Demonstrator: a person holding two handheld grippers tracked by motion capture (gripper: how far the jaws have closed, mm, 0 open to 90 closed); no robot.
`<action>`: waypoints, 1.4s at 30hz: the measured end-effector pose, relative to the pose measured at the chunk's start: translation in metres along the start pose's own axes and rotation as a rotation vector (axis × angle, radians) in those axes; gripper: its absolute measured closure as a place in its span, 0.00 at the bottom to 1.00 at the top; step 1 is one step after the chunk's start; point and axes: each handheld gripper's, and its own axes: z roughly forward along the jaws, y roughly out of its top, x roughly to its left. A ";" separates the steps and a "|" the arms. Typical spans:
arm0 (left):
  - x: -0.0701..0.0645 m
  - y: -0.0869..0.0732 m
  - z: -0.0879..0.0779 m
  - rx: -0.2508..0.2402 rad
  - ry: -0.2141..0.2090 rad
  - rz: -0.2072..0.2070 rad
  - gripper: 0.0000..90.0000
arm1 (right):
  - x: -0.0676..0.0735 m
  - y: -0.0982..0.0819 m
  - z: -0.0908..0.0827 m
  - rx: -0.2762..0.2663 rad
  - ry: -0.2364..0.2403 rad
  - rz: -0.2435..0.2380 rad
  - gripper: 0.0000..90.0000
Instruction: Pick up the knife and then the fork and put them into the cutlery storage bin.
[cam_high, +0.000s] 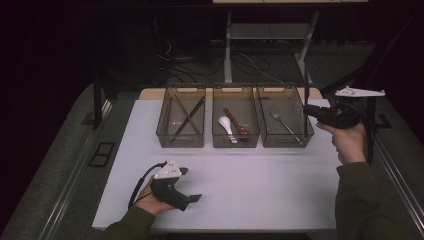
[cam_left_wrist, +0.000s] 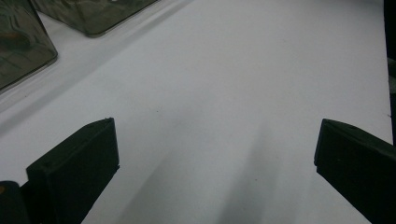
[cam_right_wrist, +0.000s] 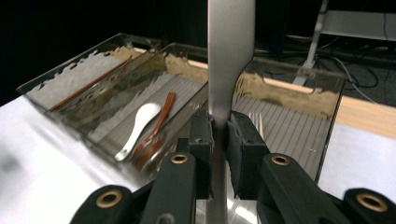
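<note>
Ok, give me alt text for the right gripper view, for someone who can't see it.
The right gripper is clamped on the flat handle of a metal utensil that stands upright, in front of three clear bins. The middle bin holds a white spoon and a brown spoon; the far one holds chopsticks.

White table carries three clear bins side by side — left tongs resting near its front.

**Tally on the table**

Three clear bins stand ahead of the left claw. Two chopsticks, two spoons, white and brown, one fork. One metal utensil stands between the right claw's pads.
</note>
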 end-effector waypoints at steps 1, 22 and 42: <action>0.000 0.000 0.000 -0.001 -0.001 0.001 0.00 | 0.000 0.003 0.003 -0.003 -0.003 0.001 0.90; -0.001 0.000 0.000 -0.012 -0.004 -0.010 0.00 | -0.020 -0.001 0.058 0.141 -0.126 0.026 0.90; -0.001 0.000 0.000 -0.014 -0.006 -0.009 0.00 | -0.027 -0.012 0.072 0.289 -0.158 0.049 0.90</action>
